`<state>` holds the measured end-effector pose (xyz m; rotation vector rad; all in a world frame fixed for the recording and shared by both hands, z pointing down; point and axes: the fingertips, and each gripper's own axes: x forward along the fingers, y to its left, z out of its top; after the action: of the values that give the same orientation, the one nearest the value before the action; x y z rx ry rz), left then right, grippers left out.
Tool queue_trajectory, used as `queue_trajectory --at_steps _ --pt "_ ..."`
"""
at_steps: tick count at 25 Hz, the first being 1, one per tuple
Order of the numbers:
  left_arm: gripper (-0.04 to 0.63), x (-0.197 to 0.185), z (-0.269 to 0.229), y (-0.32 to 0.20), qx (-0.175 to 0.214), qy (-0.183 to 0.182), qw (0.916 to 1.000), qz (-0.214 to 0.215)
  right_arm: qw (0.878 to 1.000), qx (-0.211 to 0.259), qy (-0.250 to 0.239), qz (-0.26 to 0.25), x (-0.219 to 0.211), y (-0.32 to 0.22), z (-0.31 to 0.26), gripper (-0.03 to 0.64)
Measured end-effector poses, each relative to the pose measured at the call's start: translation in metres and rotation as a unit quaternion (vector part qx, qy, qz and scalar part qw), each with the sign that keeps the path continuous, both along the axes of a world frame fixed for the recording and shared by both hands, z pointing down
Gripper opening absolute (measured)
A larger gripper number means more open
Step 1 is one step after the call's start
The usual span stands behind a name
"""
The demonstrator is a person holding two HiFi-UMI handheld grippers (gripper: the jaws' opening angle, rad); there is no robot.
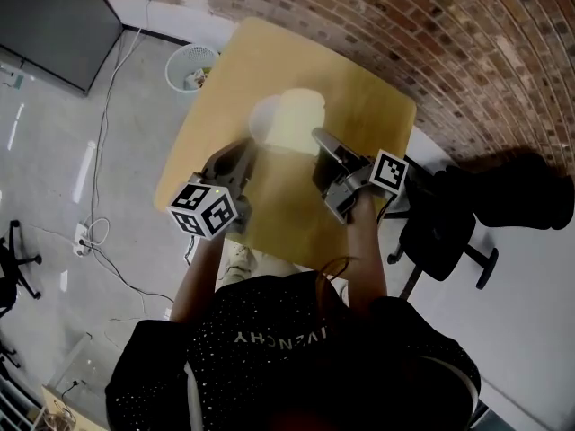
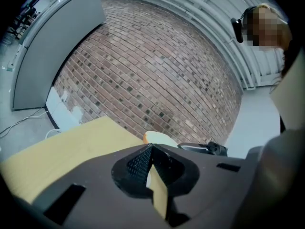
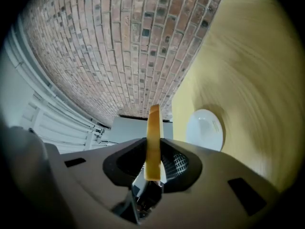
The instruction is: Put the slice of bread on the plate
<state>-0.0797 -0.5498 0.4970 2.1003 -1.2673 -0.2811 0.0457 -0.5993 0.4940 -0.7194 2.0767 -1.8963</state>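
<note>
The bread (image 1: 296, 122) is held over the plate (image 1: 263, 119) on the table (image 1: 359, 97), its opposite edges clamped by the left hand-held gripper (image 1: 246, 149) and the right hand-held gripper (image 1: 320, 138).

wall: red brick (image 1: 359, 7) | floor: grey (image 1: 54, 196) | table: yellow (image 1: 359, 97) | chair: black (image 1: 449, 232) | wastebasket: white (image 1: 191, 65)

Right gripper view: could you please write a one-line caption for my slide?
Right gripper clamped on a slice of bread seen edge-on, white plate on the yellow table beyond.
</note>
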Motion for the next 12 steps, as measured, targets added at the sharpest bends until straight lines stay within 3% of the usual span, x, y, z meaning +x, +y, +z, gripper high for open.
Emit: queue_trajectory --at_steps 6,12 --pt "0.011 -0.004 0.031 -0.029 -0.027 -0.007 0.9996 -0.007 0.998 -0.048 0.025 -0.025 -0.021 -0.025 0.054 0.098" --pt "0.011 -0.012 0.047 -0.023 -0.051 -0.009 0.9986 -0.009 0.994 -0.086 0.065 -0.029 -0.033 -0.029 0.094 0.098"
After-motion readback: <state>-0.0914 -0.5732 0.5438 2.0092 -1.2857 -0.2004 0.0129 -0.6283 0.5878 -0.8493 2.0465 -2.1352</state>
